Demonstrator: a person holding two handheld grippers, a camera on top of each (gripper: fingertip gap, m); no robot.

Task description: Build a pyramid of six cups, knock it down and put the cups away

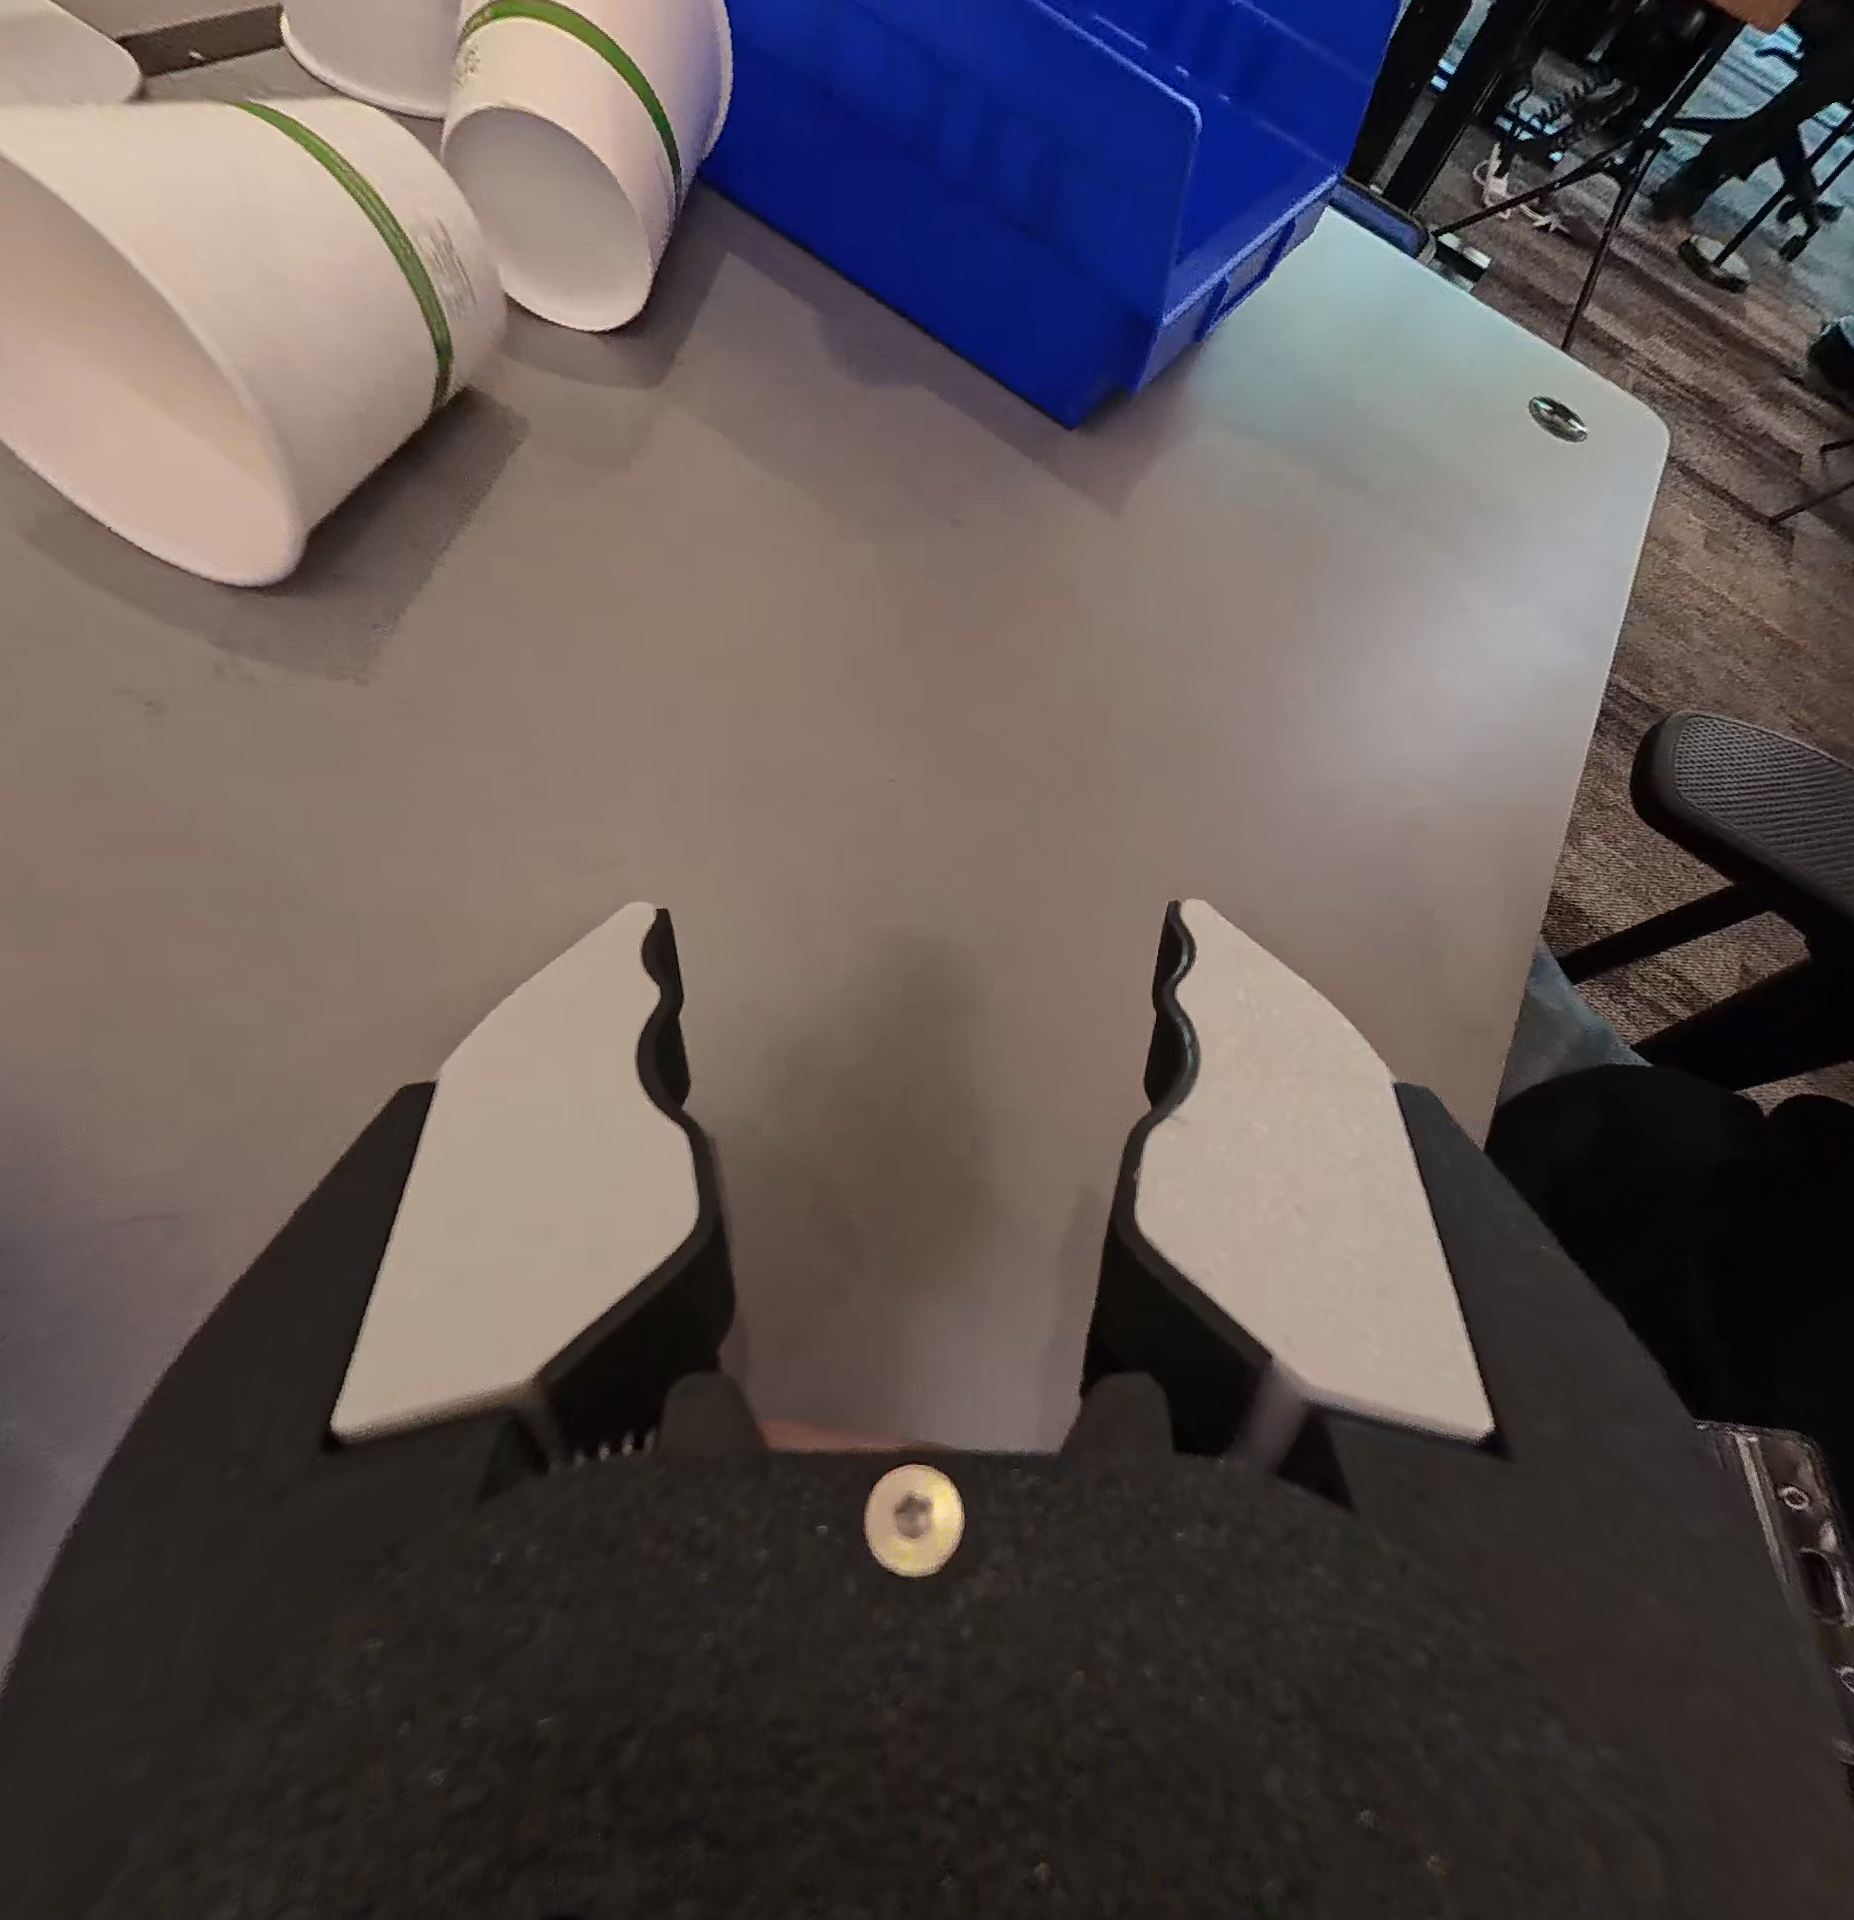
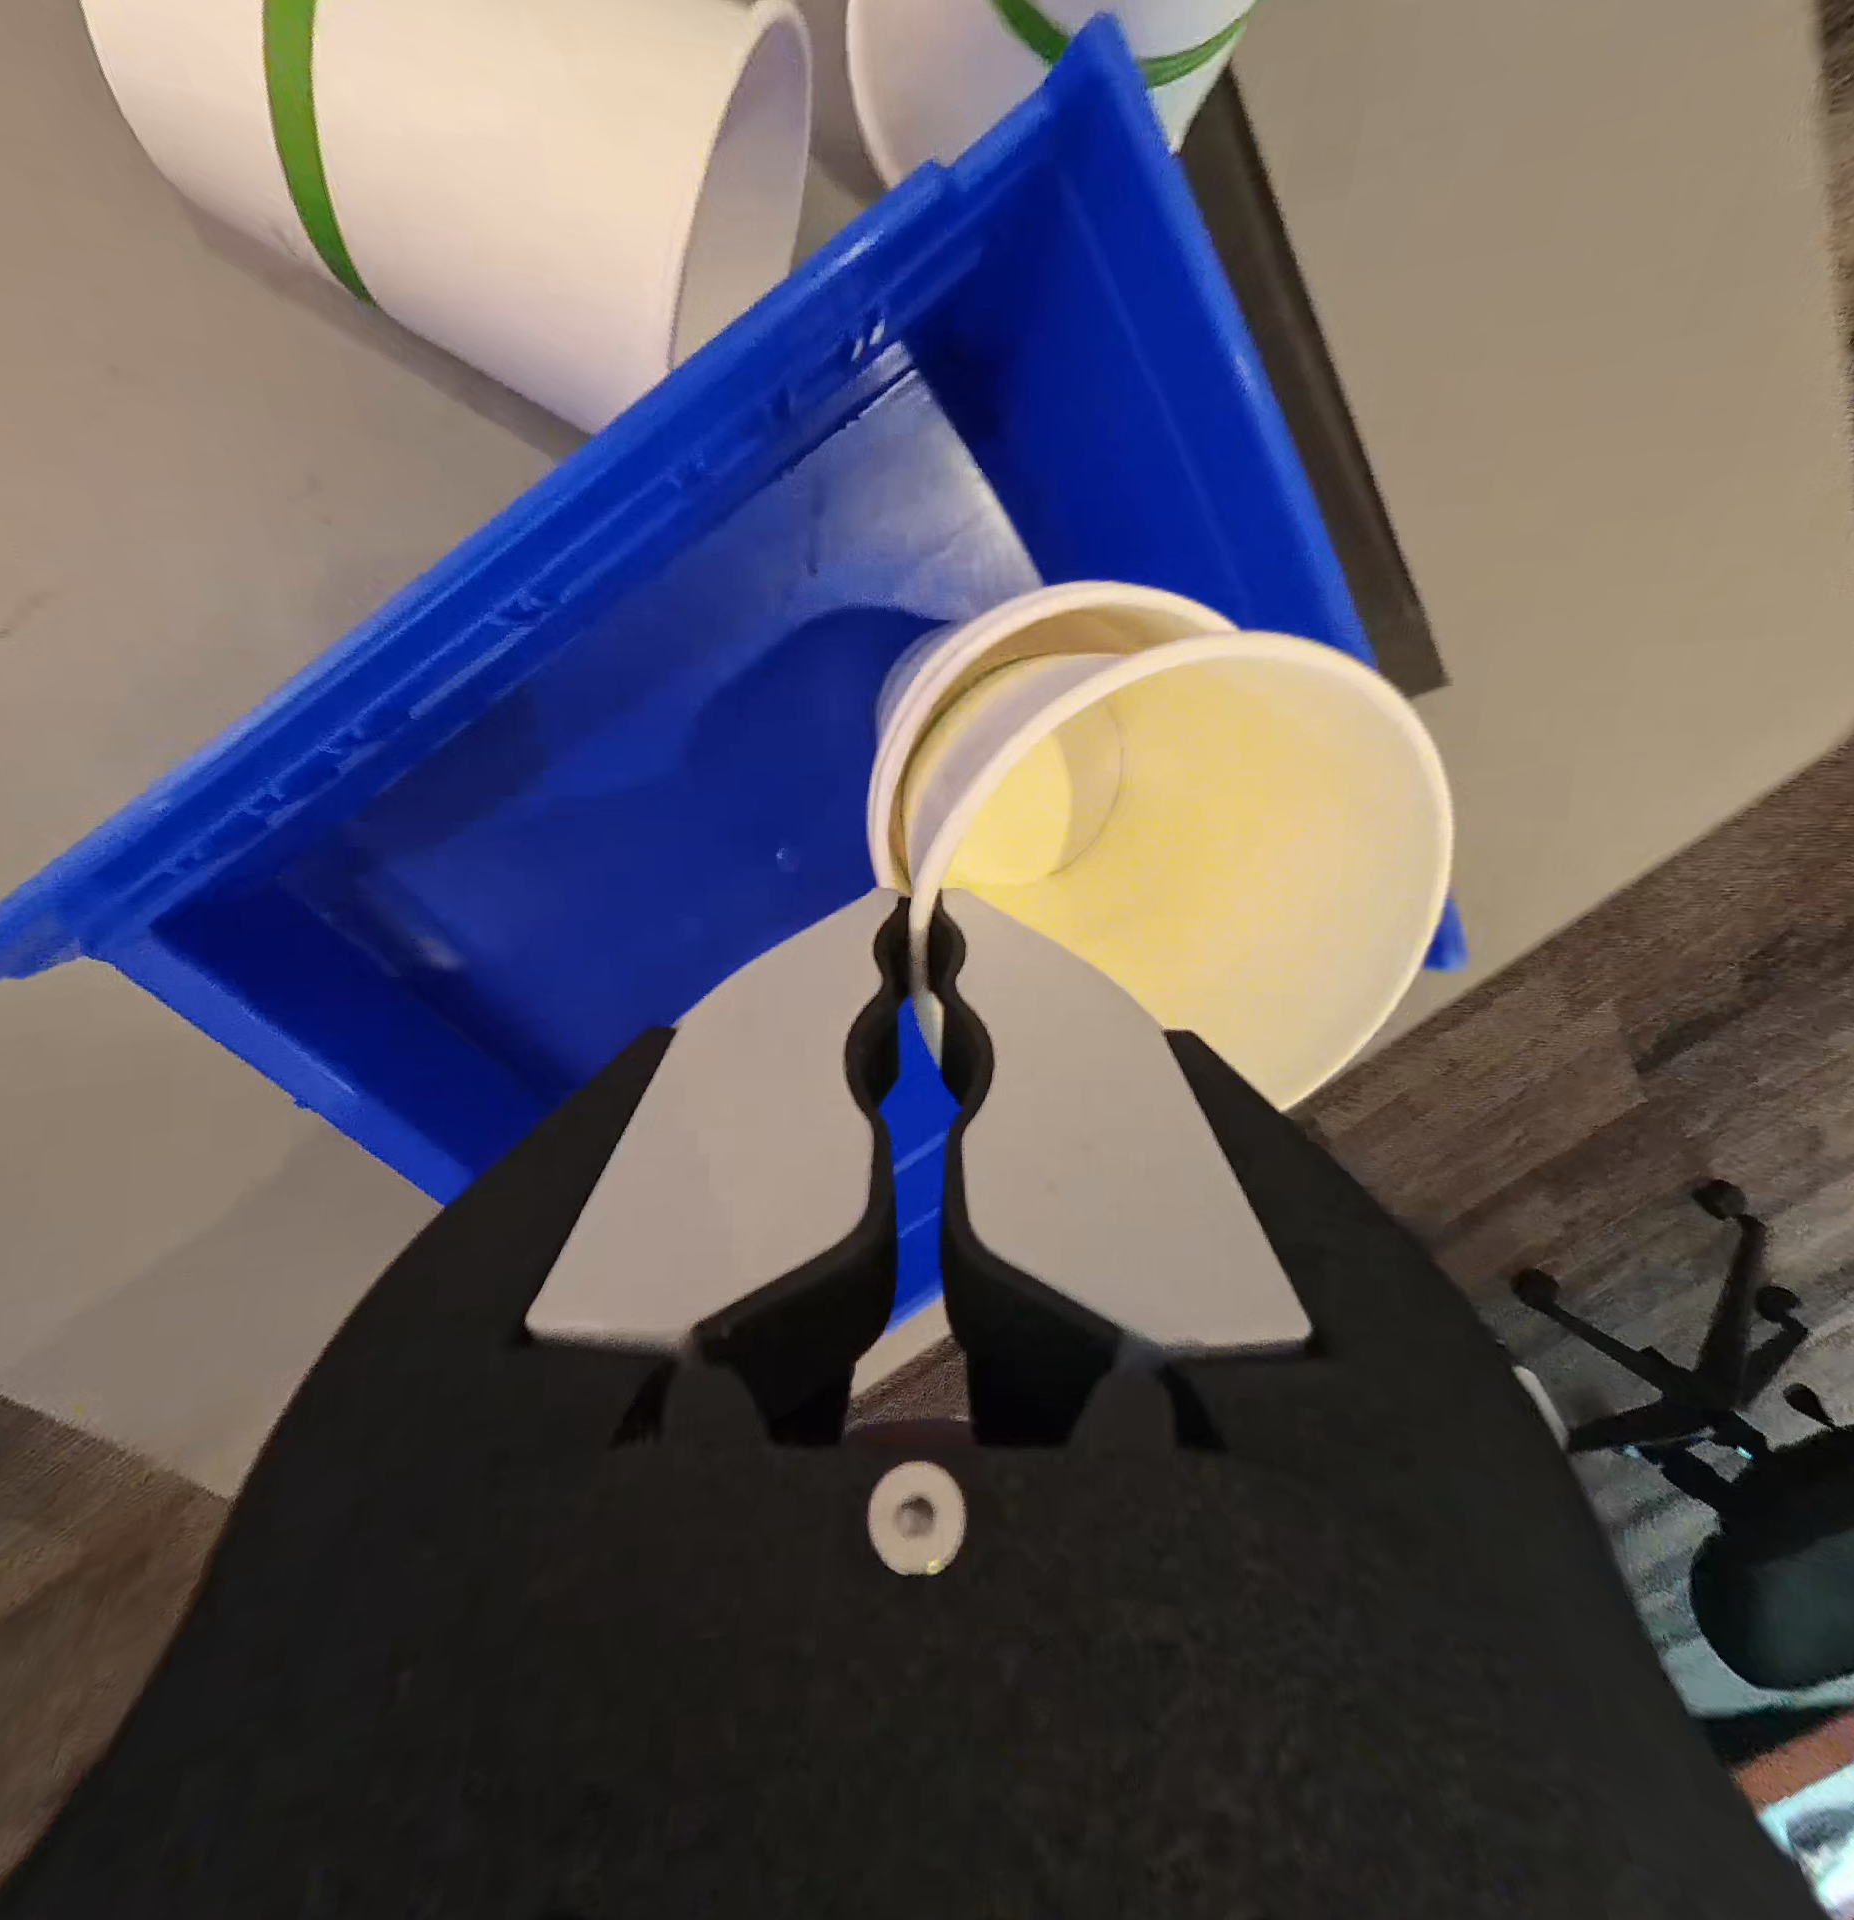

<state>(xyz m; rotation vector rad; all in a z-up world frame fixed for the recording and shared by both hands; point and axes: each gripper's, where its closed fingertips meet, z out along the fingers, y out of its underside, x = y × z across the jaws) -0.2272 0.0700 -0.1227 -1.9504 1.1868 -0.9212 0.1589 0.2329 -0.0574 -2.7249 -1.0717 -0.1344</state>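
Note:
My right gripper (image 2: 920, 925) is shut on the rim of a white paper cup (image 2: 1214, 831). That cup is nested in a stack of cups (image 2: 964, 665) that leans inside the blue bin (image 2: 549, 790). My left gripper (image 1: 918, 914) is open and empty above the bare grey table (image 1: 902, 675). Several white cups with green bands lie on their sides on the table: one large (image 1: 175, 343) at the left, another (image 1: 580, 177) beside the blue bin (image 1: 1016, 177). Two of them also show in the right wrist view, one (image 2: 466, 177) left of the bin and one (image 2: 964, 94) behind it.
The table's rounded right corner (image 1: 1588, 436) and its edge are near, with carpet beyond. A black office chair (image 1: 1775, 821) stands to the right of the table. A chair base (image 2: 1692, 1382) is on the floor. A dark strip (image 2: 1307, 384) lies on the table beside the bin.

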